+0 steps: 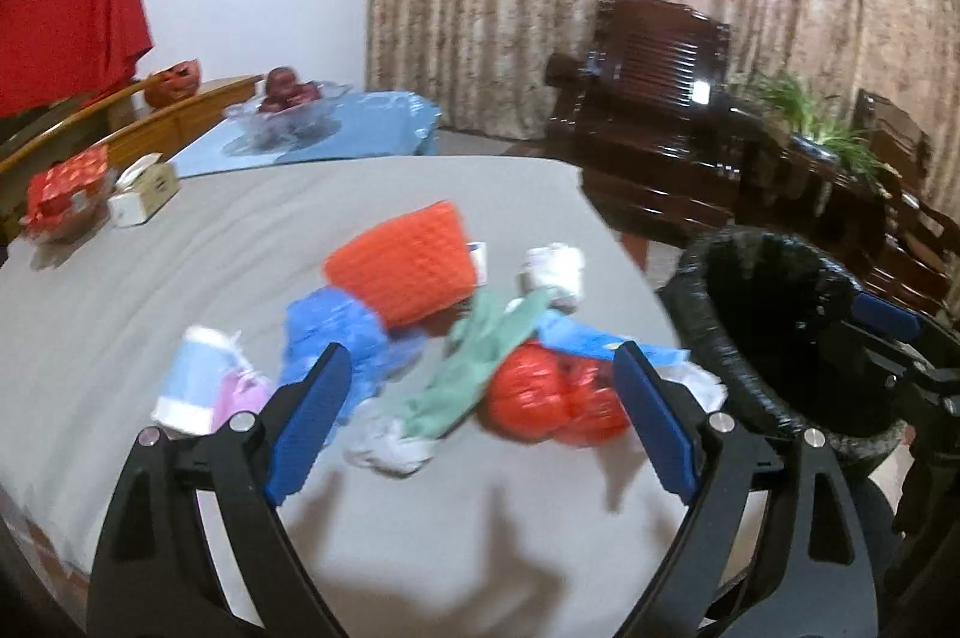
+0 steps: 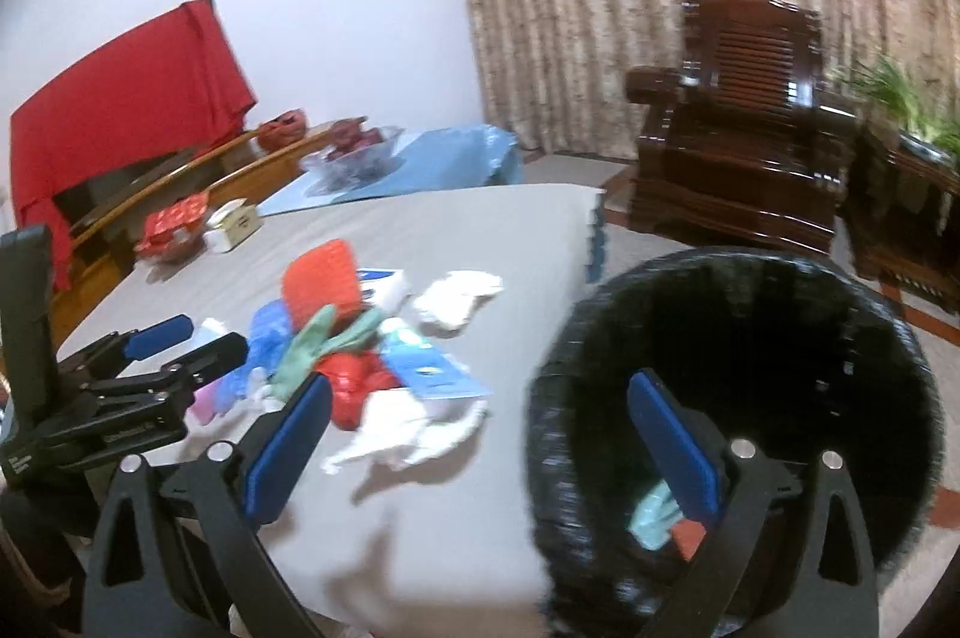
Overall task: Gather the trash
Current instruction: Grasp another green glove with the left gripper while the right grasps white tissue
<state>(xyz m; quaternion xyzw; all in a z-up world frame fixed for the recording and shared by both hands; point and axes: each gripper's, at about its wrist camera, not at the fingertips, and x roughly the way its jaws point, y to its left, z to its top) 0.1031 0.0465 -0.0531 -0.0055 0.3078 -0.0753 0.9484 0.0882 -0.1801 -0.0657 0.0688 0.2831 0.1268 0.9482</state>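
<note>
A heap of trash lies on the grey table (image 1: 150,278): an orange ribbed piece (image 1: 402,266), blue plastic (image 1: 336,332), a green rag (image 1: 474,368), a red plastic bag (image 1: 552,398), white crumpled paper (image 1: 555,272) and a small blue-and-white cup (image 1: 192,380). My left gripper (image 1: 480,422) is open and empty just short of the heap. A black-lined bin (image 2: 738,398) stands at the table's right edge with green and red trash (image 2: 657,515) inside. My right gripper (image 2: 480,452) is open and empty, straddling the bin's near rim; the heap (image 2: 360,338) lies to its left.
A tissue box (image 1: 144,188) and a red packet in a glass dish (image 1: 66,194) sit at the table's far left. A glass fruit bowl (image 1: 288,104) stands on blue cloth behind. A dark wooden armchair (image 2: 744,146) and a plant (image 1: 804,116) are to the right.
</note>
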